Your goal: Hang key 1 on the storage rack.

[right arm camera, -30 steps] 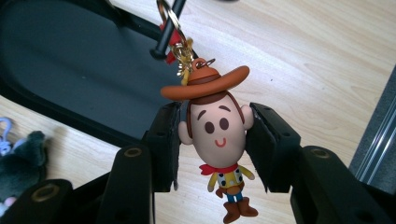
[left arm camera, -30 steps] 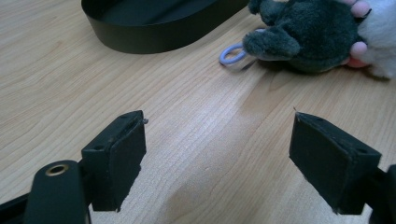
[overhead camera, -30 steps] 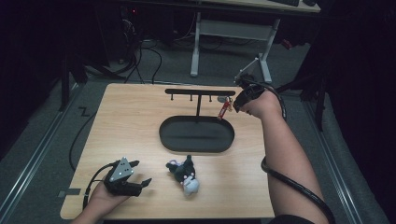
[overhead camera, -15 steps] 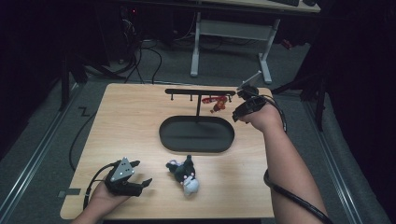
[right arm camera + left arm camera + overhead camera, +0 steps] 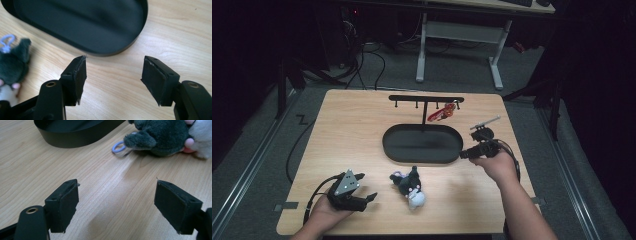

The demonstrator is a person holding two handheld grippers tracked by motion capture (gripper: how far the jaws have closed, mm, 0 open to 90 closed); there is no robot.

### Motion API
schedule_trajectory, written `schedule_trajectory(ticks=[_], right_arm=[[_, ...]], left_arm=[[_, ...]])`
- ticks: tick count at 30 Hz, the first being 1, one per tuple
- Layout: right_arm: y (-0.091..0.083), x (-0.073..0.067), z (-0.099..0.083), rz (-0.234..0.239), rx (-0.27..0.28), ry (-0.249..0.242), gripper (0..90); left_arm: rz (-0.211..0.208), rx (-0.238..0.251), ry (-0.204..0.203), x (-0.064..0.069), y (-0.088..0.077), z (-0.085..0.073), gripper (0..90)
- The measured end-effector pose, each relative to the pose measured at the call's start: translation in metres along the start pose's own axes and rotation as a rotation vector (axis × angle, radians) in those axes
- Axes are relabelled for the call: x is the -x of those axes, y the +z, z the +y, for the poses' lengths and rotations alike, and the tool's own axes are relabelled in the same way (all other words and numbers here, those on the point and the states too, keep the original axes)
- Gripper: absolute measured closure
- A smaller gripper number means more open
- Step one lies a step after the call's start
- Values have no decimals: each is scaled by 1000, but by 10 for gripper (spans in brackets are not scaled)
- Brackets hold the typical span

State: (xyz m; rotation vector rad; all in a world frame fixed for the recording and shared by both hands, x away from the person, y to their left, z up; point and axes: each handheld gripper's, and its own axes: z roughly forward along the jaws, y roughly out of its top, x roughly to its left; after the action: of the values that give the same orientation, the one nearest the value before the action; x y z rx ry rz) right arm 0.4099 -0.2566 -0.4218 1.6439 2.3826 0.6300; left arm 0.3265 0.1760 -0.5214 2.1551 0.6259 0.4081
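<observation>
Just off the right end of the tray [image 5: 422, 145], the right claw [image 5: 464, 155] hangs low over the worktop [image 5: 347, 130]. Its jaws have just been opening and now stand about half apart with nothing between them. In the right gripper view the right claw [image 5: 115, 62] points across bare wood toward the tray's rim [image 5: 117, 51], with the plush [image 5: 12, 62] off to one side.

Near the front edge, on the tray's left side, the left claw [image 5: 369, 197] rests on the worktop with its jaws wide and empty. In the left gripper view the left claw [image 5: 116, 187] faces the plush [image 5: 160, 137] and its pale ring [image 5: 117, 146], near but not touching.

Behind the tray stands the rack [image 5: 426, 98]. A red charm [image 5: 443, 113] hangs from a peg toward its right end, so that part of the work looks done. The other pegs appear bare.

The plush [image 5: 409, 185] lies on the worktop just in front of the tray, between the two claws and held by neither. Judging from the hung charm, what is left is to take the plush by its ring and hang it on a free peg. About half of the job seems finished, and the grasp on the plush is not yet begun.
</observation>
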Motion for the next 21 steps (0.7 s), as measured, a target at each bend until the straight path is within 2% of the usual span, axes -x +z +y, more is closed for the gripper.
schedule_trajectory(ticks=[3, 4, 5, 6, 10, 11, 12, 14, 16, 17, 18, 19, 21], right_arm=[[8, -8, -26, -30, 80, -37, 360], [11, -11, -35, -24, 111, -50, 365], [11, -11, -35, -24, 111, -50, 365], [17, -17, -55, -9, 179, -28, 371], [29, -30, -87, -7, 256, -27, 373], [29, -30, -87, -7, 256, -27, 373], [33, -35, -104, -6, 302, -18, 377], [35, -38, -117, 4, 338, -11, 385], [35, -38, -134, 35, 400, 2, 389], [35, -37, -141, 54, 396, 15, 389], [34, -36, -143, 73, 370, 8, 384], [32, -35, -146, 70, 374, -10, 395], [30, -32, -150, 49, 396, -3, 399]], left_arm=[[5, 6, -5, 1, 1, 0, 208], [7, 4, -4, 2, 1, 1, 208], [7, 4, -4, 2, 1, 1, 211], [9, 2, -2, 4, 1, 1, 214], [-2, 15, -1, 7, 1, 2, 218], [-2, 15, -1, 7, 1, 2, 222], [-4, 17, -1, 10, 3, 1, 228], [-2, 10, -8, 11, 4, 1, 238], [2, 7, -29, 12, 6, 1, 242], [-2, 7, -44, 13, 7, 2, 249], [-7, 8, -60, 14, 8, 3, 259], [-10, 8, -71, 16, 10, 4, 269], [-7, 4, -83, 20, 12, 6, 295]])
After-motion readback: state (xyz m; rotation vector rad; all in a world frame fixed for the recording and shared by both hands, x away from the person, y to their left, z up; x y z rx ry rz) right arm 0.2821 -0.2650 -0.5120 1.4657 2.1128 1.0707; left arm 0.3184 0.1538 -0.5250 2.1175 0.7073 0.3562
